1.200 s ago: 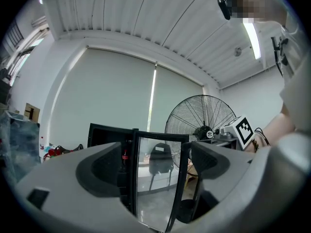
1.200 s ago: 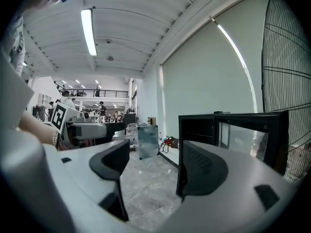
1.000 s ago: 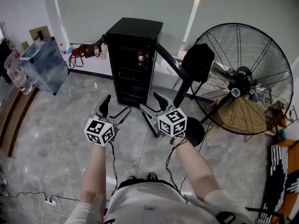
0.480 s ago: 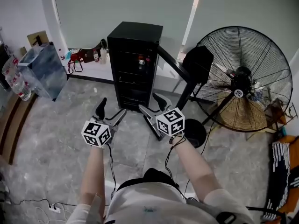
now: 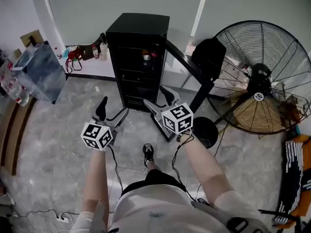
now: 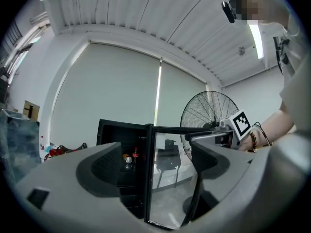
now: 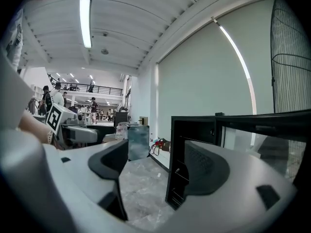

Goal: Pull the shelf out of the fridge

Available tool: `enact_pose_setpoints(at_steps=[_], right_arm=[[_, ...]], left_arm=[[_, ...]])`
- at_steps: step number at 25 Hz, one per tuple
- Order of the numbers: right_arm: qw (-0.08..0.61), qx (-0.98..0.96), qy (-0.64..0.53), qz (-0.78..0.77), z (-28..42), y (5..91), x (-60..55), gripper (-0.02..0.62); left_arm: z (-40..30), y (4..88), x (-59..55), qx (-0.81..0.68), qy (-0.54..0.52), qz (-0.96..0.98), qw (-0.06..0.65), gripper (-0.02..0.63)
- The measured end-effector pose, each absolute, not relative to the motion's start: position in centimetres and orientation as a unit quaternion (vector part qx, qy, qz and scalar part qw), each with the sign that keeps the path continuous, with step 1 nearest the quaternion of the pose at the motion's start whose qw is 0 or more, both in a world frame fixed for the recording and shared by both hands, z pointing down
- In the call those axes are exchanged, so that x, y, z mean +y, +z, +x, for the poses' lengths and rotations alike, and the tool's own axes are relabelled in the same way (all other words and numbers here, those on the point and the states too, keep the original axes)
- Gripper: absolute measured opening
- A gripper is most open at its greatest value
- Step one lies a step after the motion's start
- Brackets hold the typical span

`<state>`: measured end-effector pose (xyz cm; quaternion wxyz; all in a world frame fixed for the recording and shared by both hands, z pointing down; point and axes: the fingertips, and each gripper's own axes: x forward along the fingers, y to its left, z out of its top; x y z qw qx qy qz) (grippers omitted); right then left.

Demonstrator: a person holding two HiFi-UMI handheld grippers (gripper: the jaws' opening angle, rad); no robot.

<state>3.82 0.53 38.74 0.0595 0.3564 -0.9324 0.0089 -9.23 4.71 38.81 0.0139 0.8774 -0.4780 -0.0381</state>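
A small black fridge (image 5: 137,57) stands on the floor against the far wall, its glass door (image 5: 187,67) swung open to the right. Wire shelves (image 5: 137,74) cross its inside, and small bottles (image 5: 147,58) stand on the upper one. My left gripper (image 5: 112,109) hovers open in front of the fridge's lower left. My right gripper (image 5: 158,97) hovers open before its lower right. Neither touches the fridge. The left gripper view shows the fridge (image 6: 121,169) with bottles (image 6: 129,160) and the door (image 6: 172,178) between open jaws. Through the right gripper view the fridge frame (image 7: 187,159) appears.
A large black floor fan (image 5: 260,81) stands right of the fridge, its round base (image 5: 204,131) near my right gripper. A blue-grey bin (image 5: 41,72) sits at the left with bottles (image 5: 13,87) beside it. Cables (image 5: 43,210) lie on the grey floor. My foot (image 5: 148,154) steps forward.
I have stepped closer to the fridge, one foot now forward. Both grippers moved slightly toward it and stay open.
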Motion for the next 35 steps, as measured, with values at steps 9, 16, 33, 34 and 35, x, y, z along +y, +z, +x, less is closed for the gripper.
enact_pose_setpoints(at_steps=[9, 16, 33, 34, 35], right_arm=[[0.070, -0.927, 0.018, 0.368, 2.0, 41.1, -12.3, 0.344], [0.044, -0.919, 0.062, 0.388, 0.7, 41.3, -21.2, 0.344], [0.058, -0.889, 0.095, 0.445, -0.9, 43.5, -31.8, 0.344], [0.058, -0.887, 0.096, 0.447, -0.9, 43.6, -32.1, 0.344], [0.058, -0.886, 0.097, 0.450, -0.9, 43.7, -32.4, 0.344]], left_arm=[[-10.1, 40.1, -8.7, -0.470, -0.020, 0.882, 0.015, 0.437], [-10.6, 41.4, -18.5, -0.466, -0.025, 0.883, 0.050, 0.437], [-12.1, 43.6, -30.0, -0.407, -0.006, 0.909, 0.091, 0.437], [-12.2, 43.7, -30.3, -0.406, -0.005, 0.909, 0.092, 0.437], [-12.3, 43.8, -30.7, -0.404, -0.004, 0.910, 0.093, 0.437]])
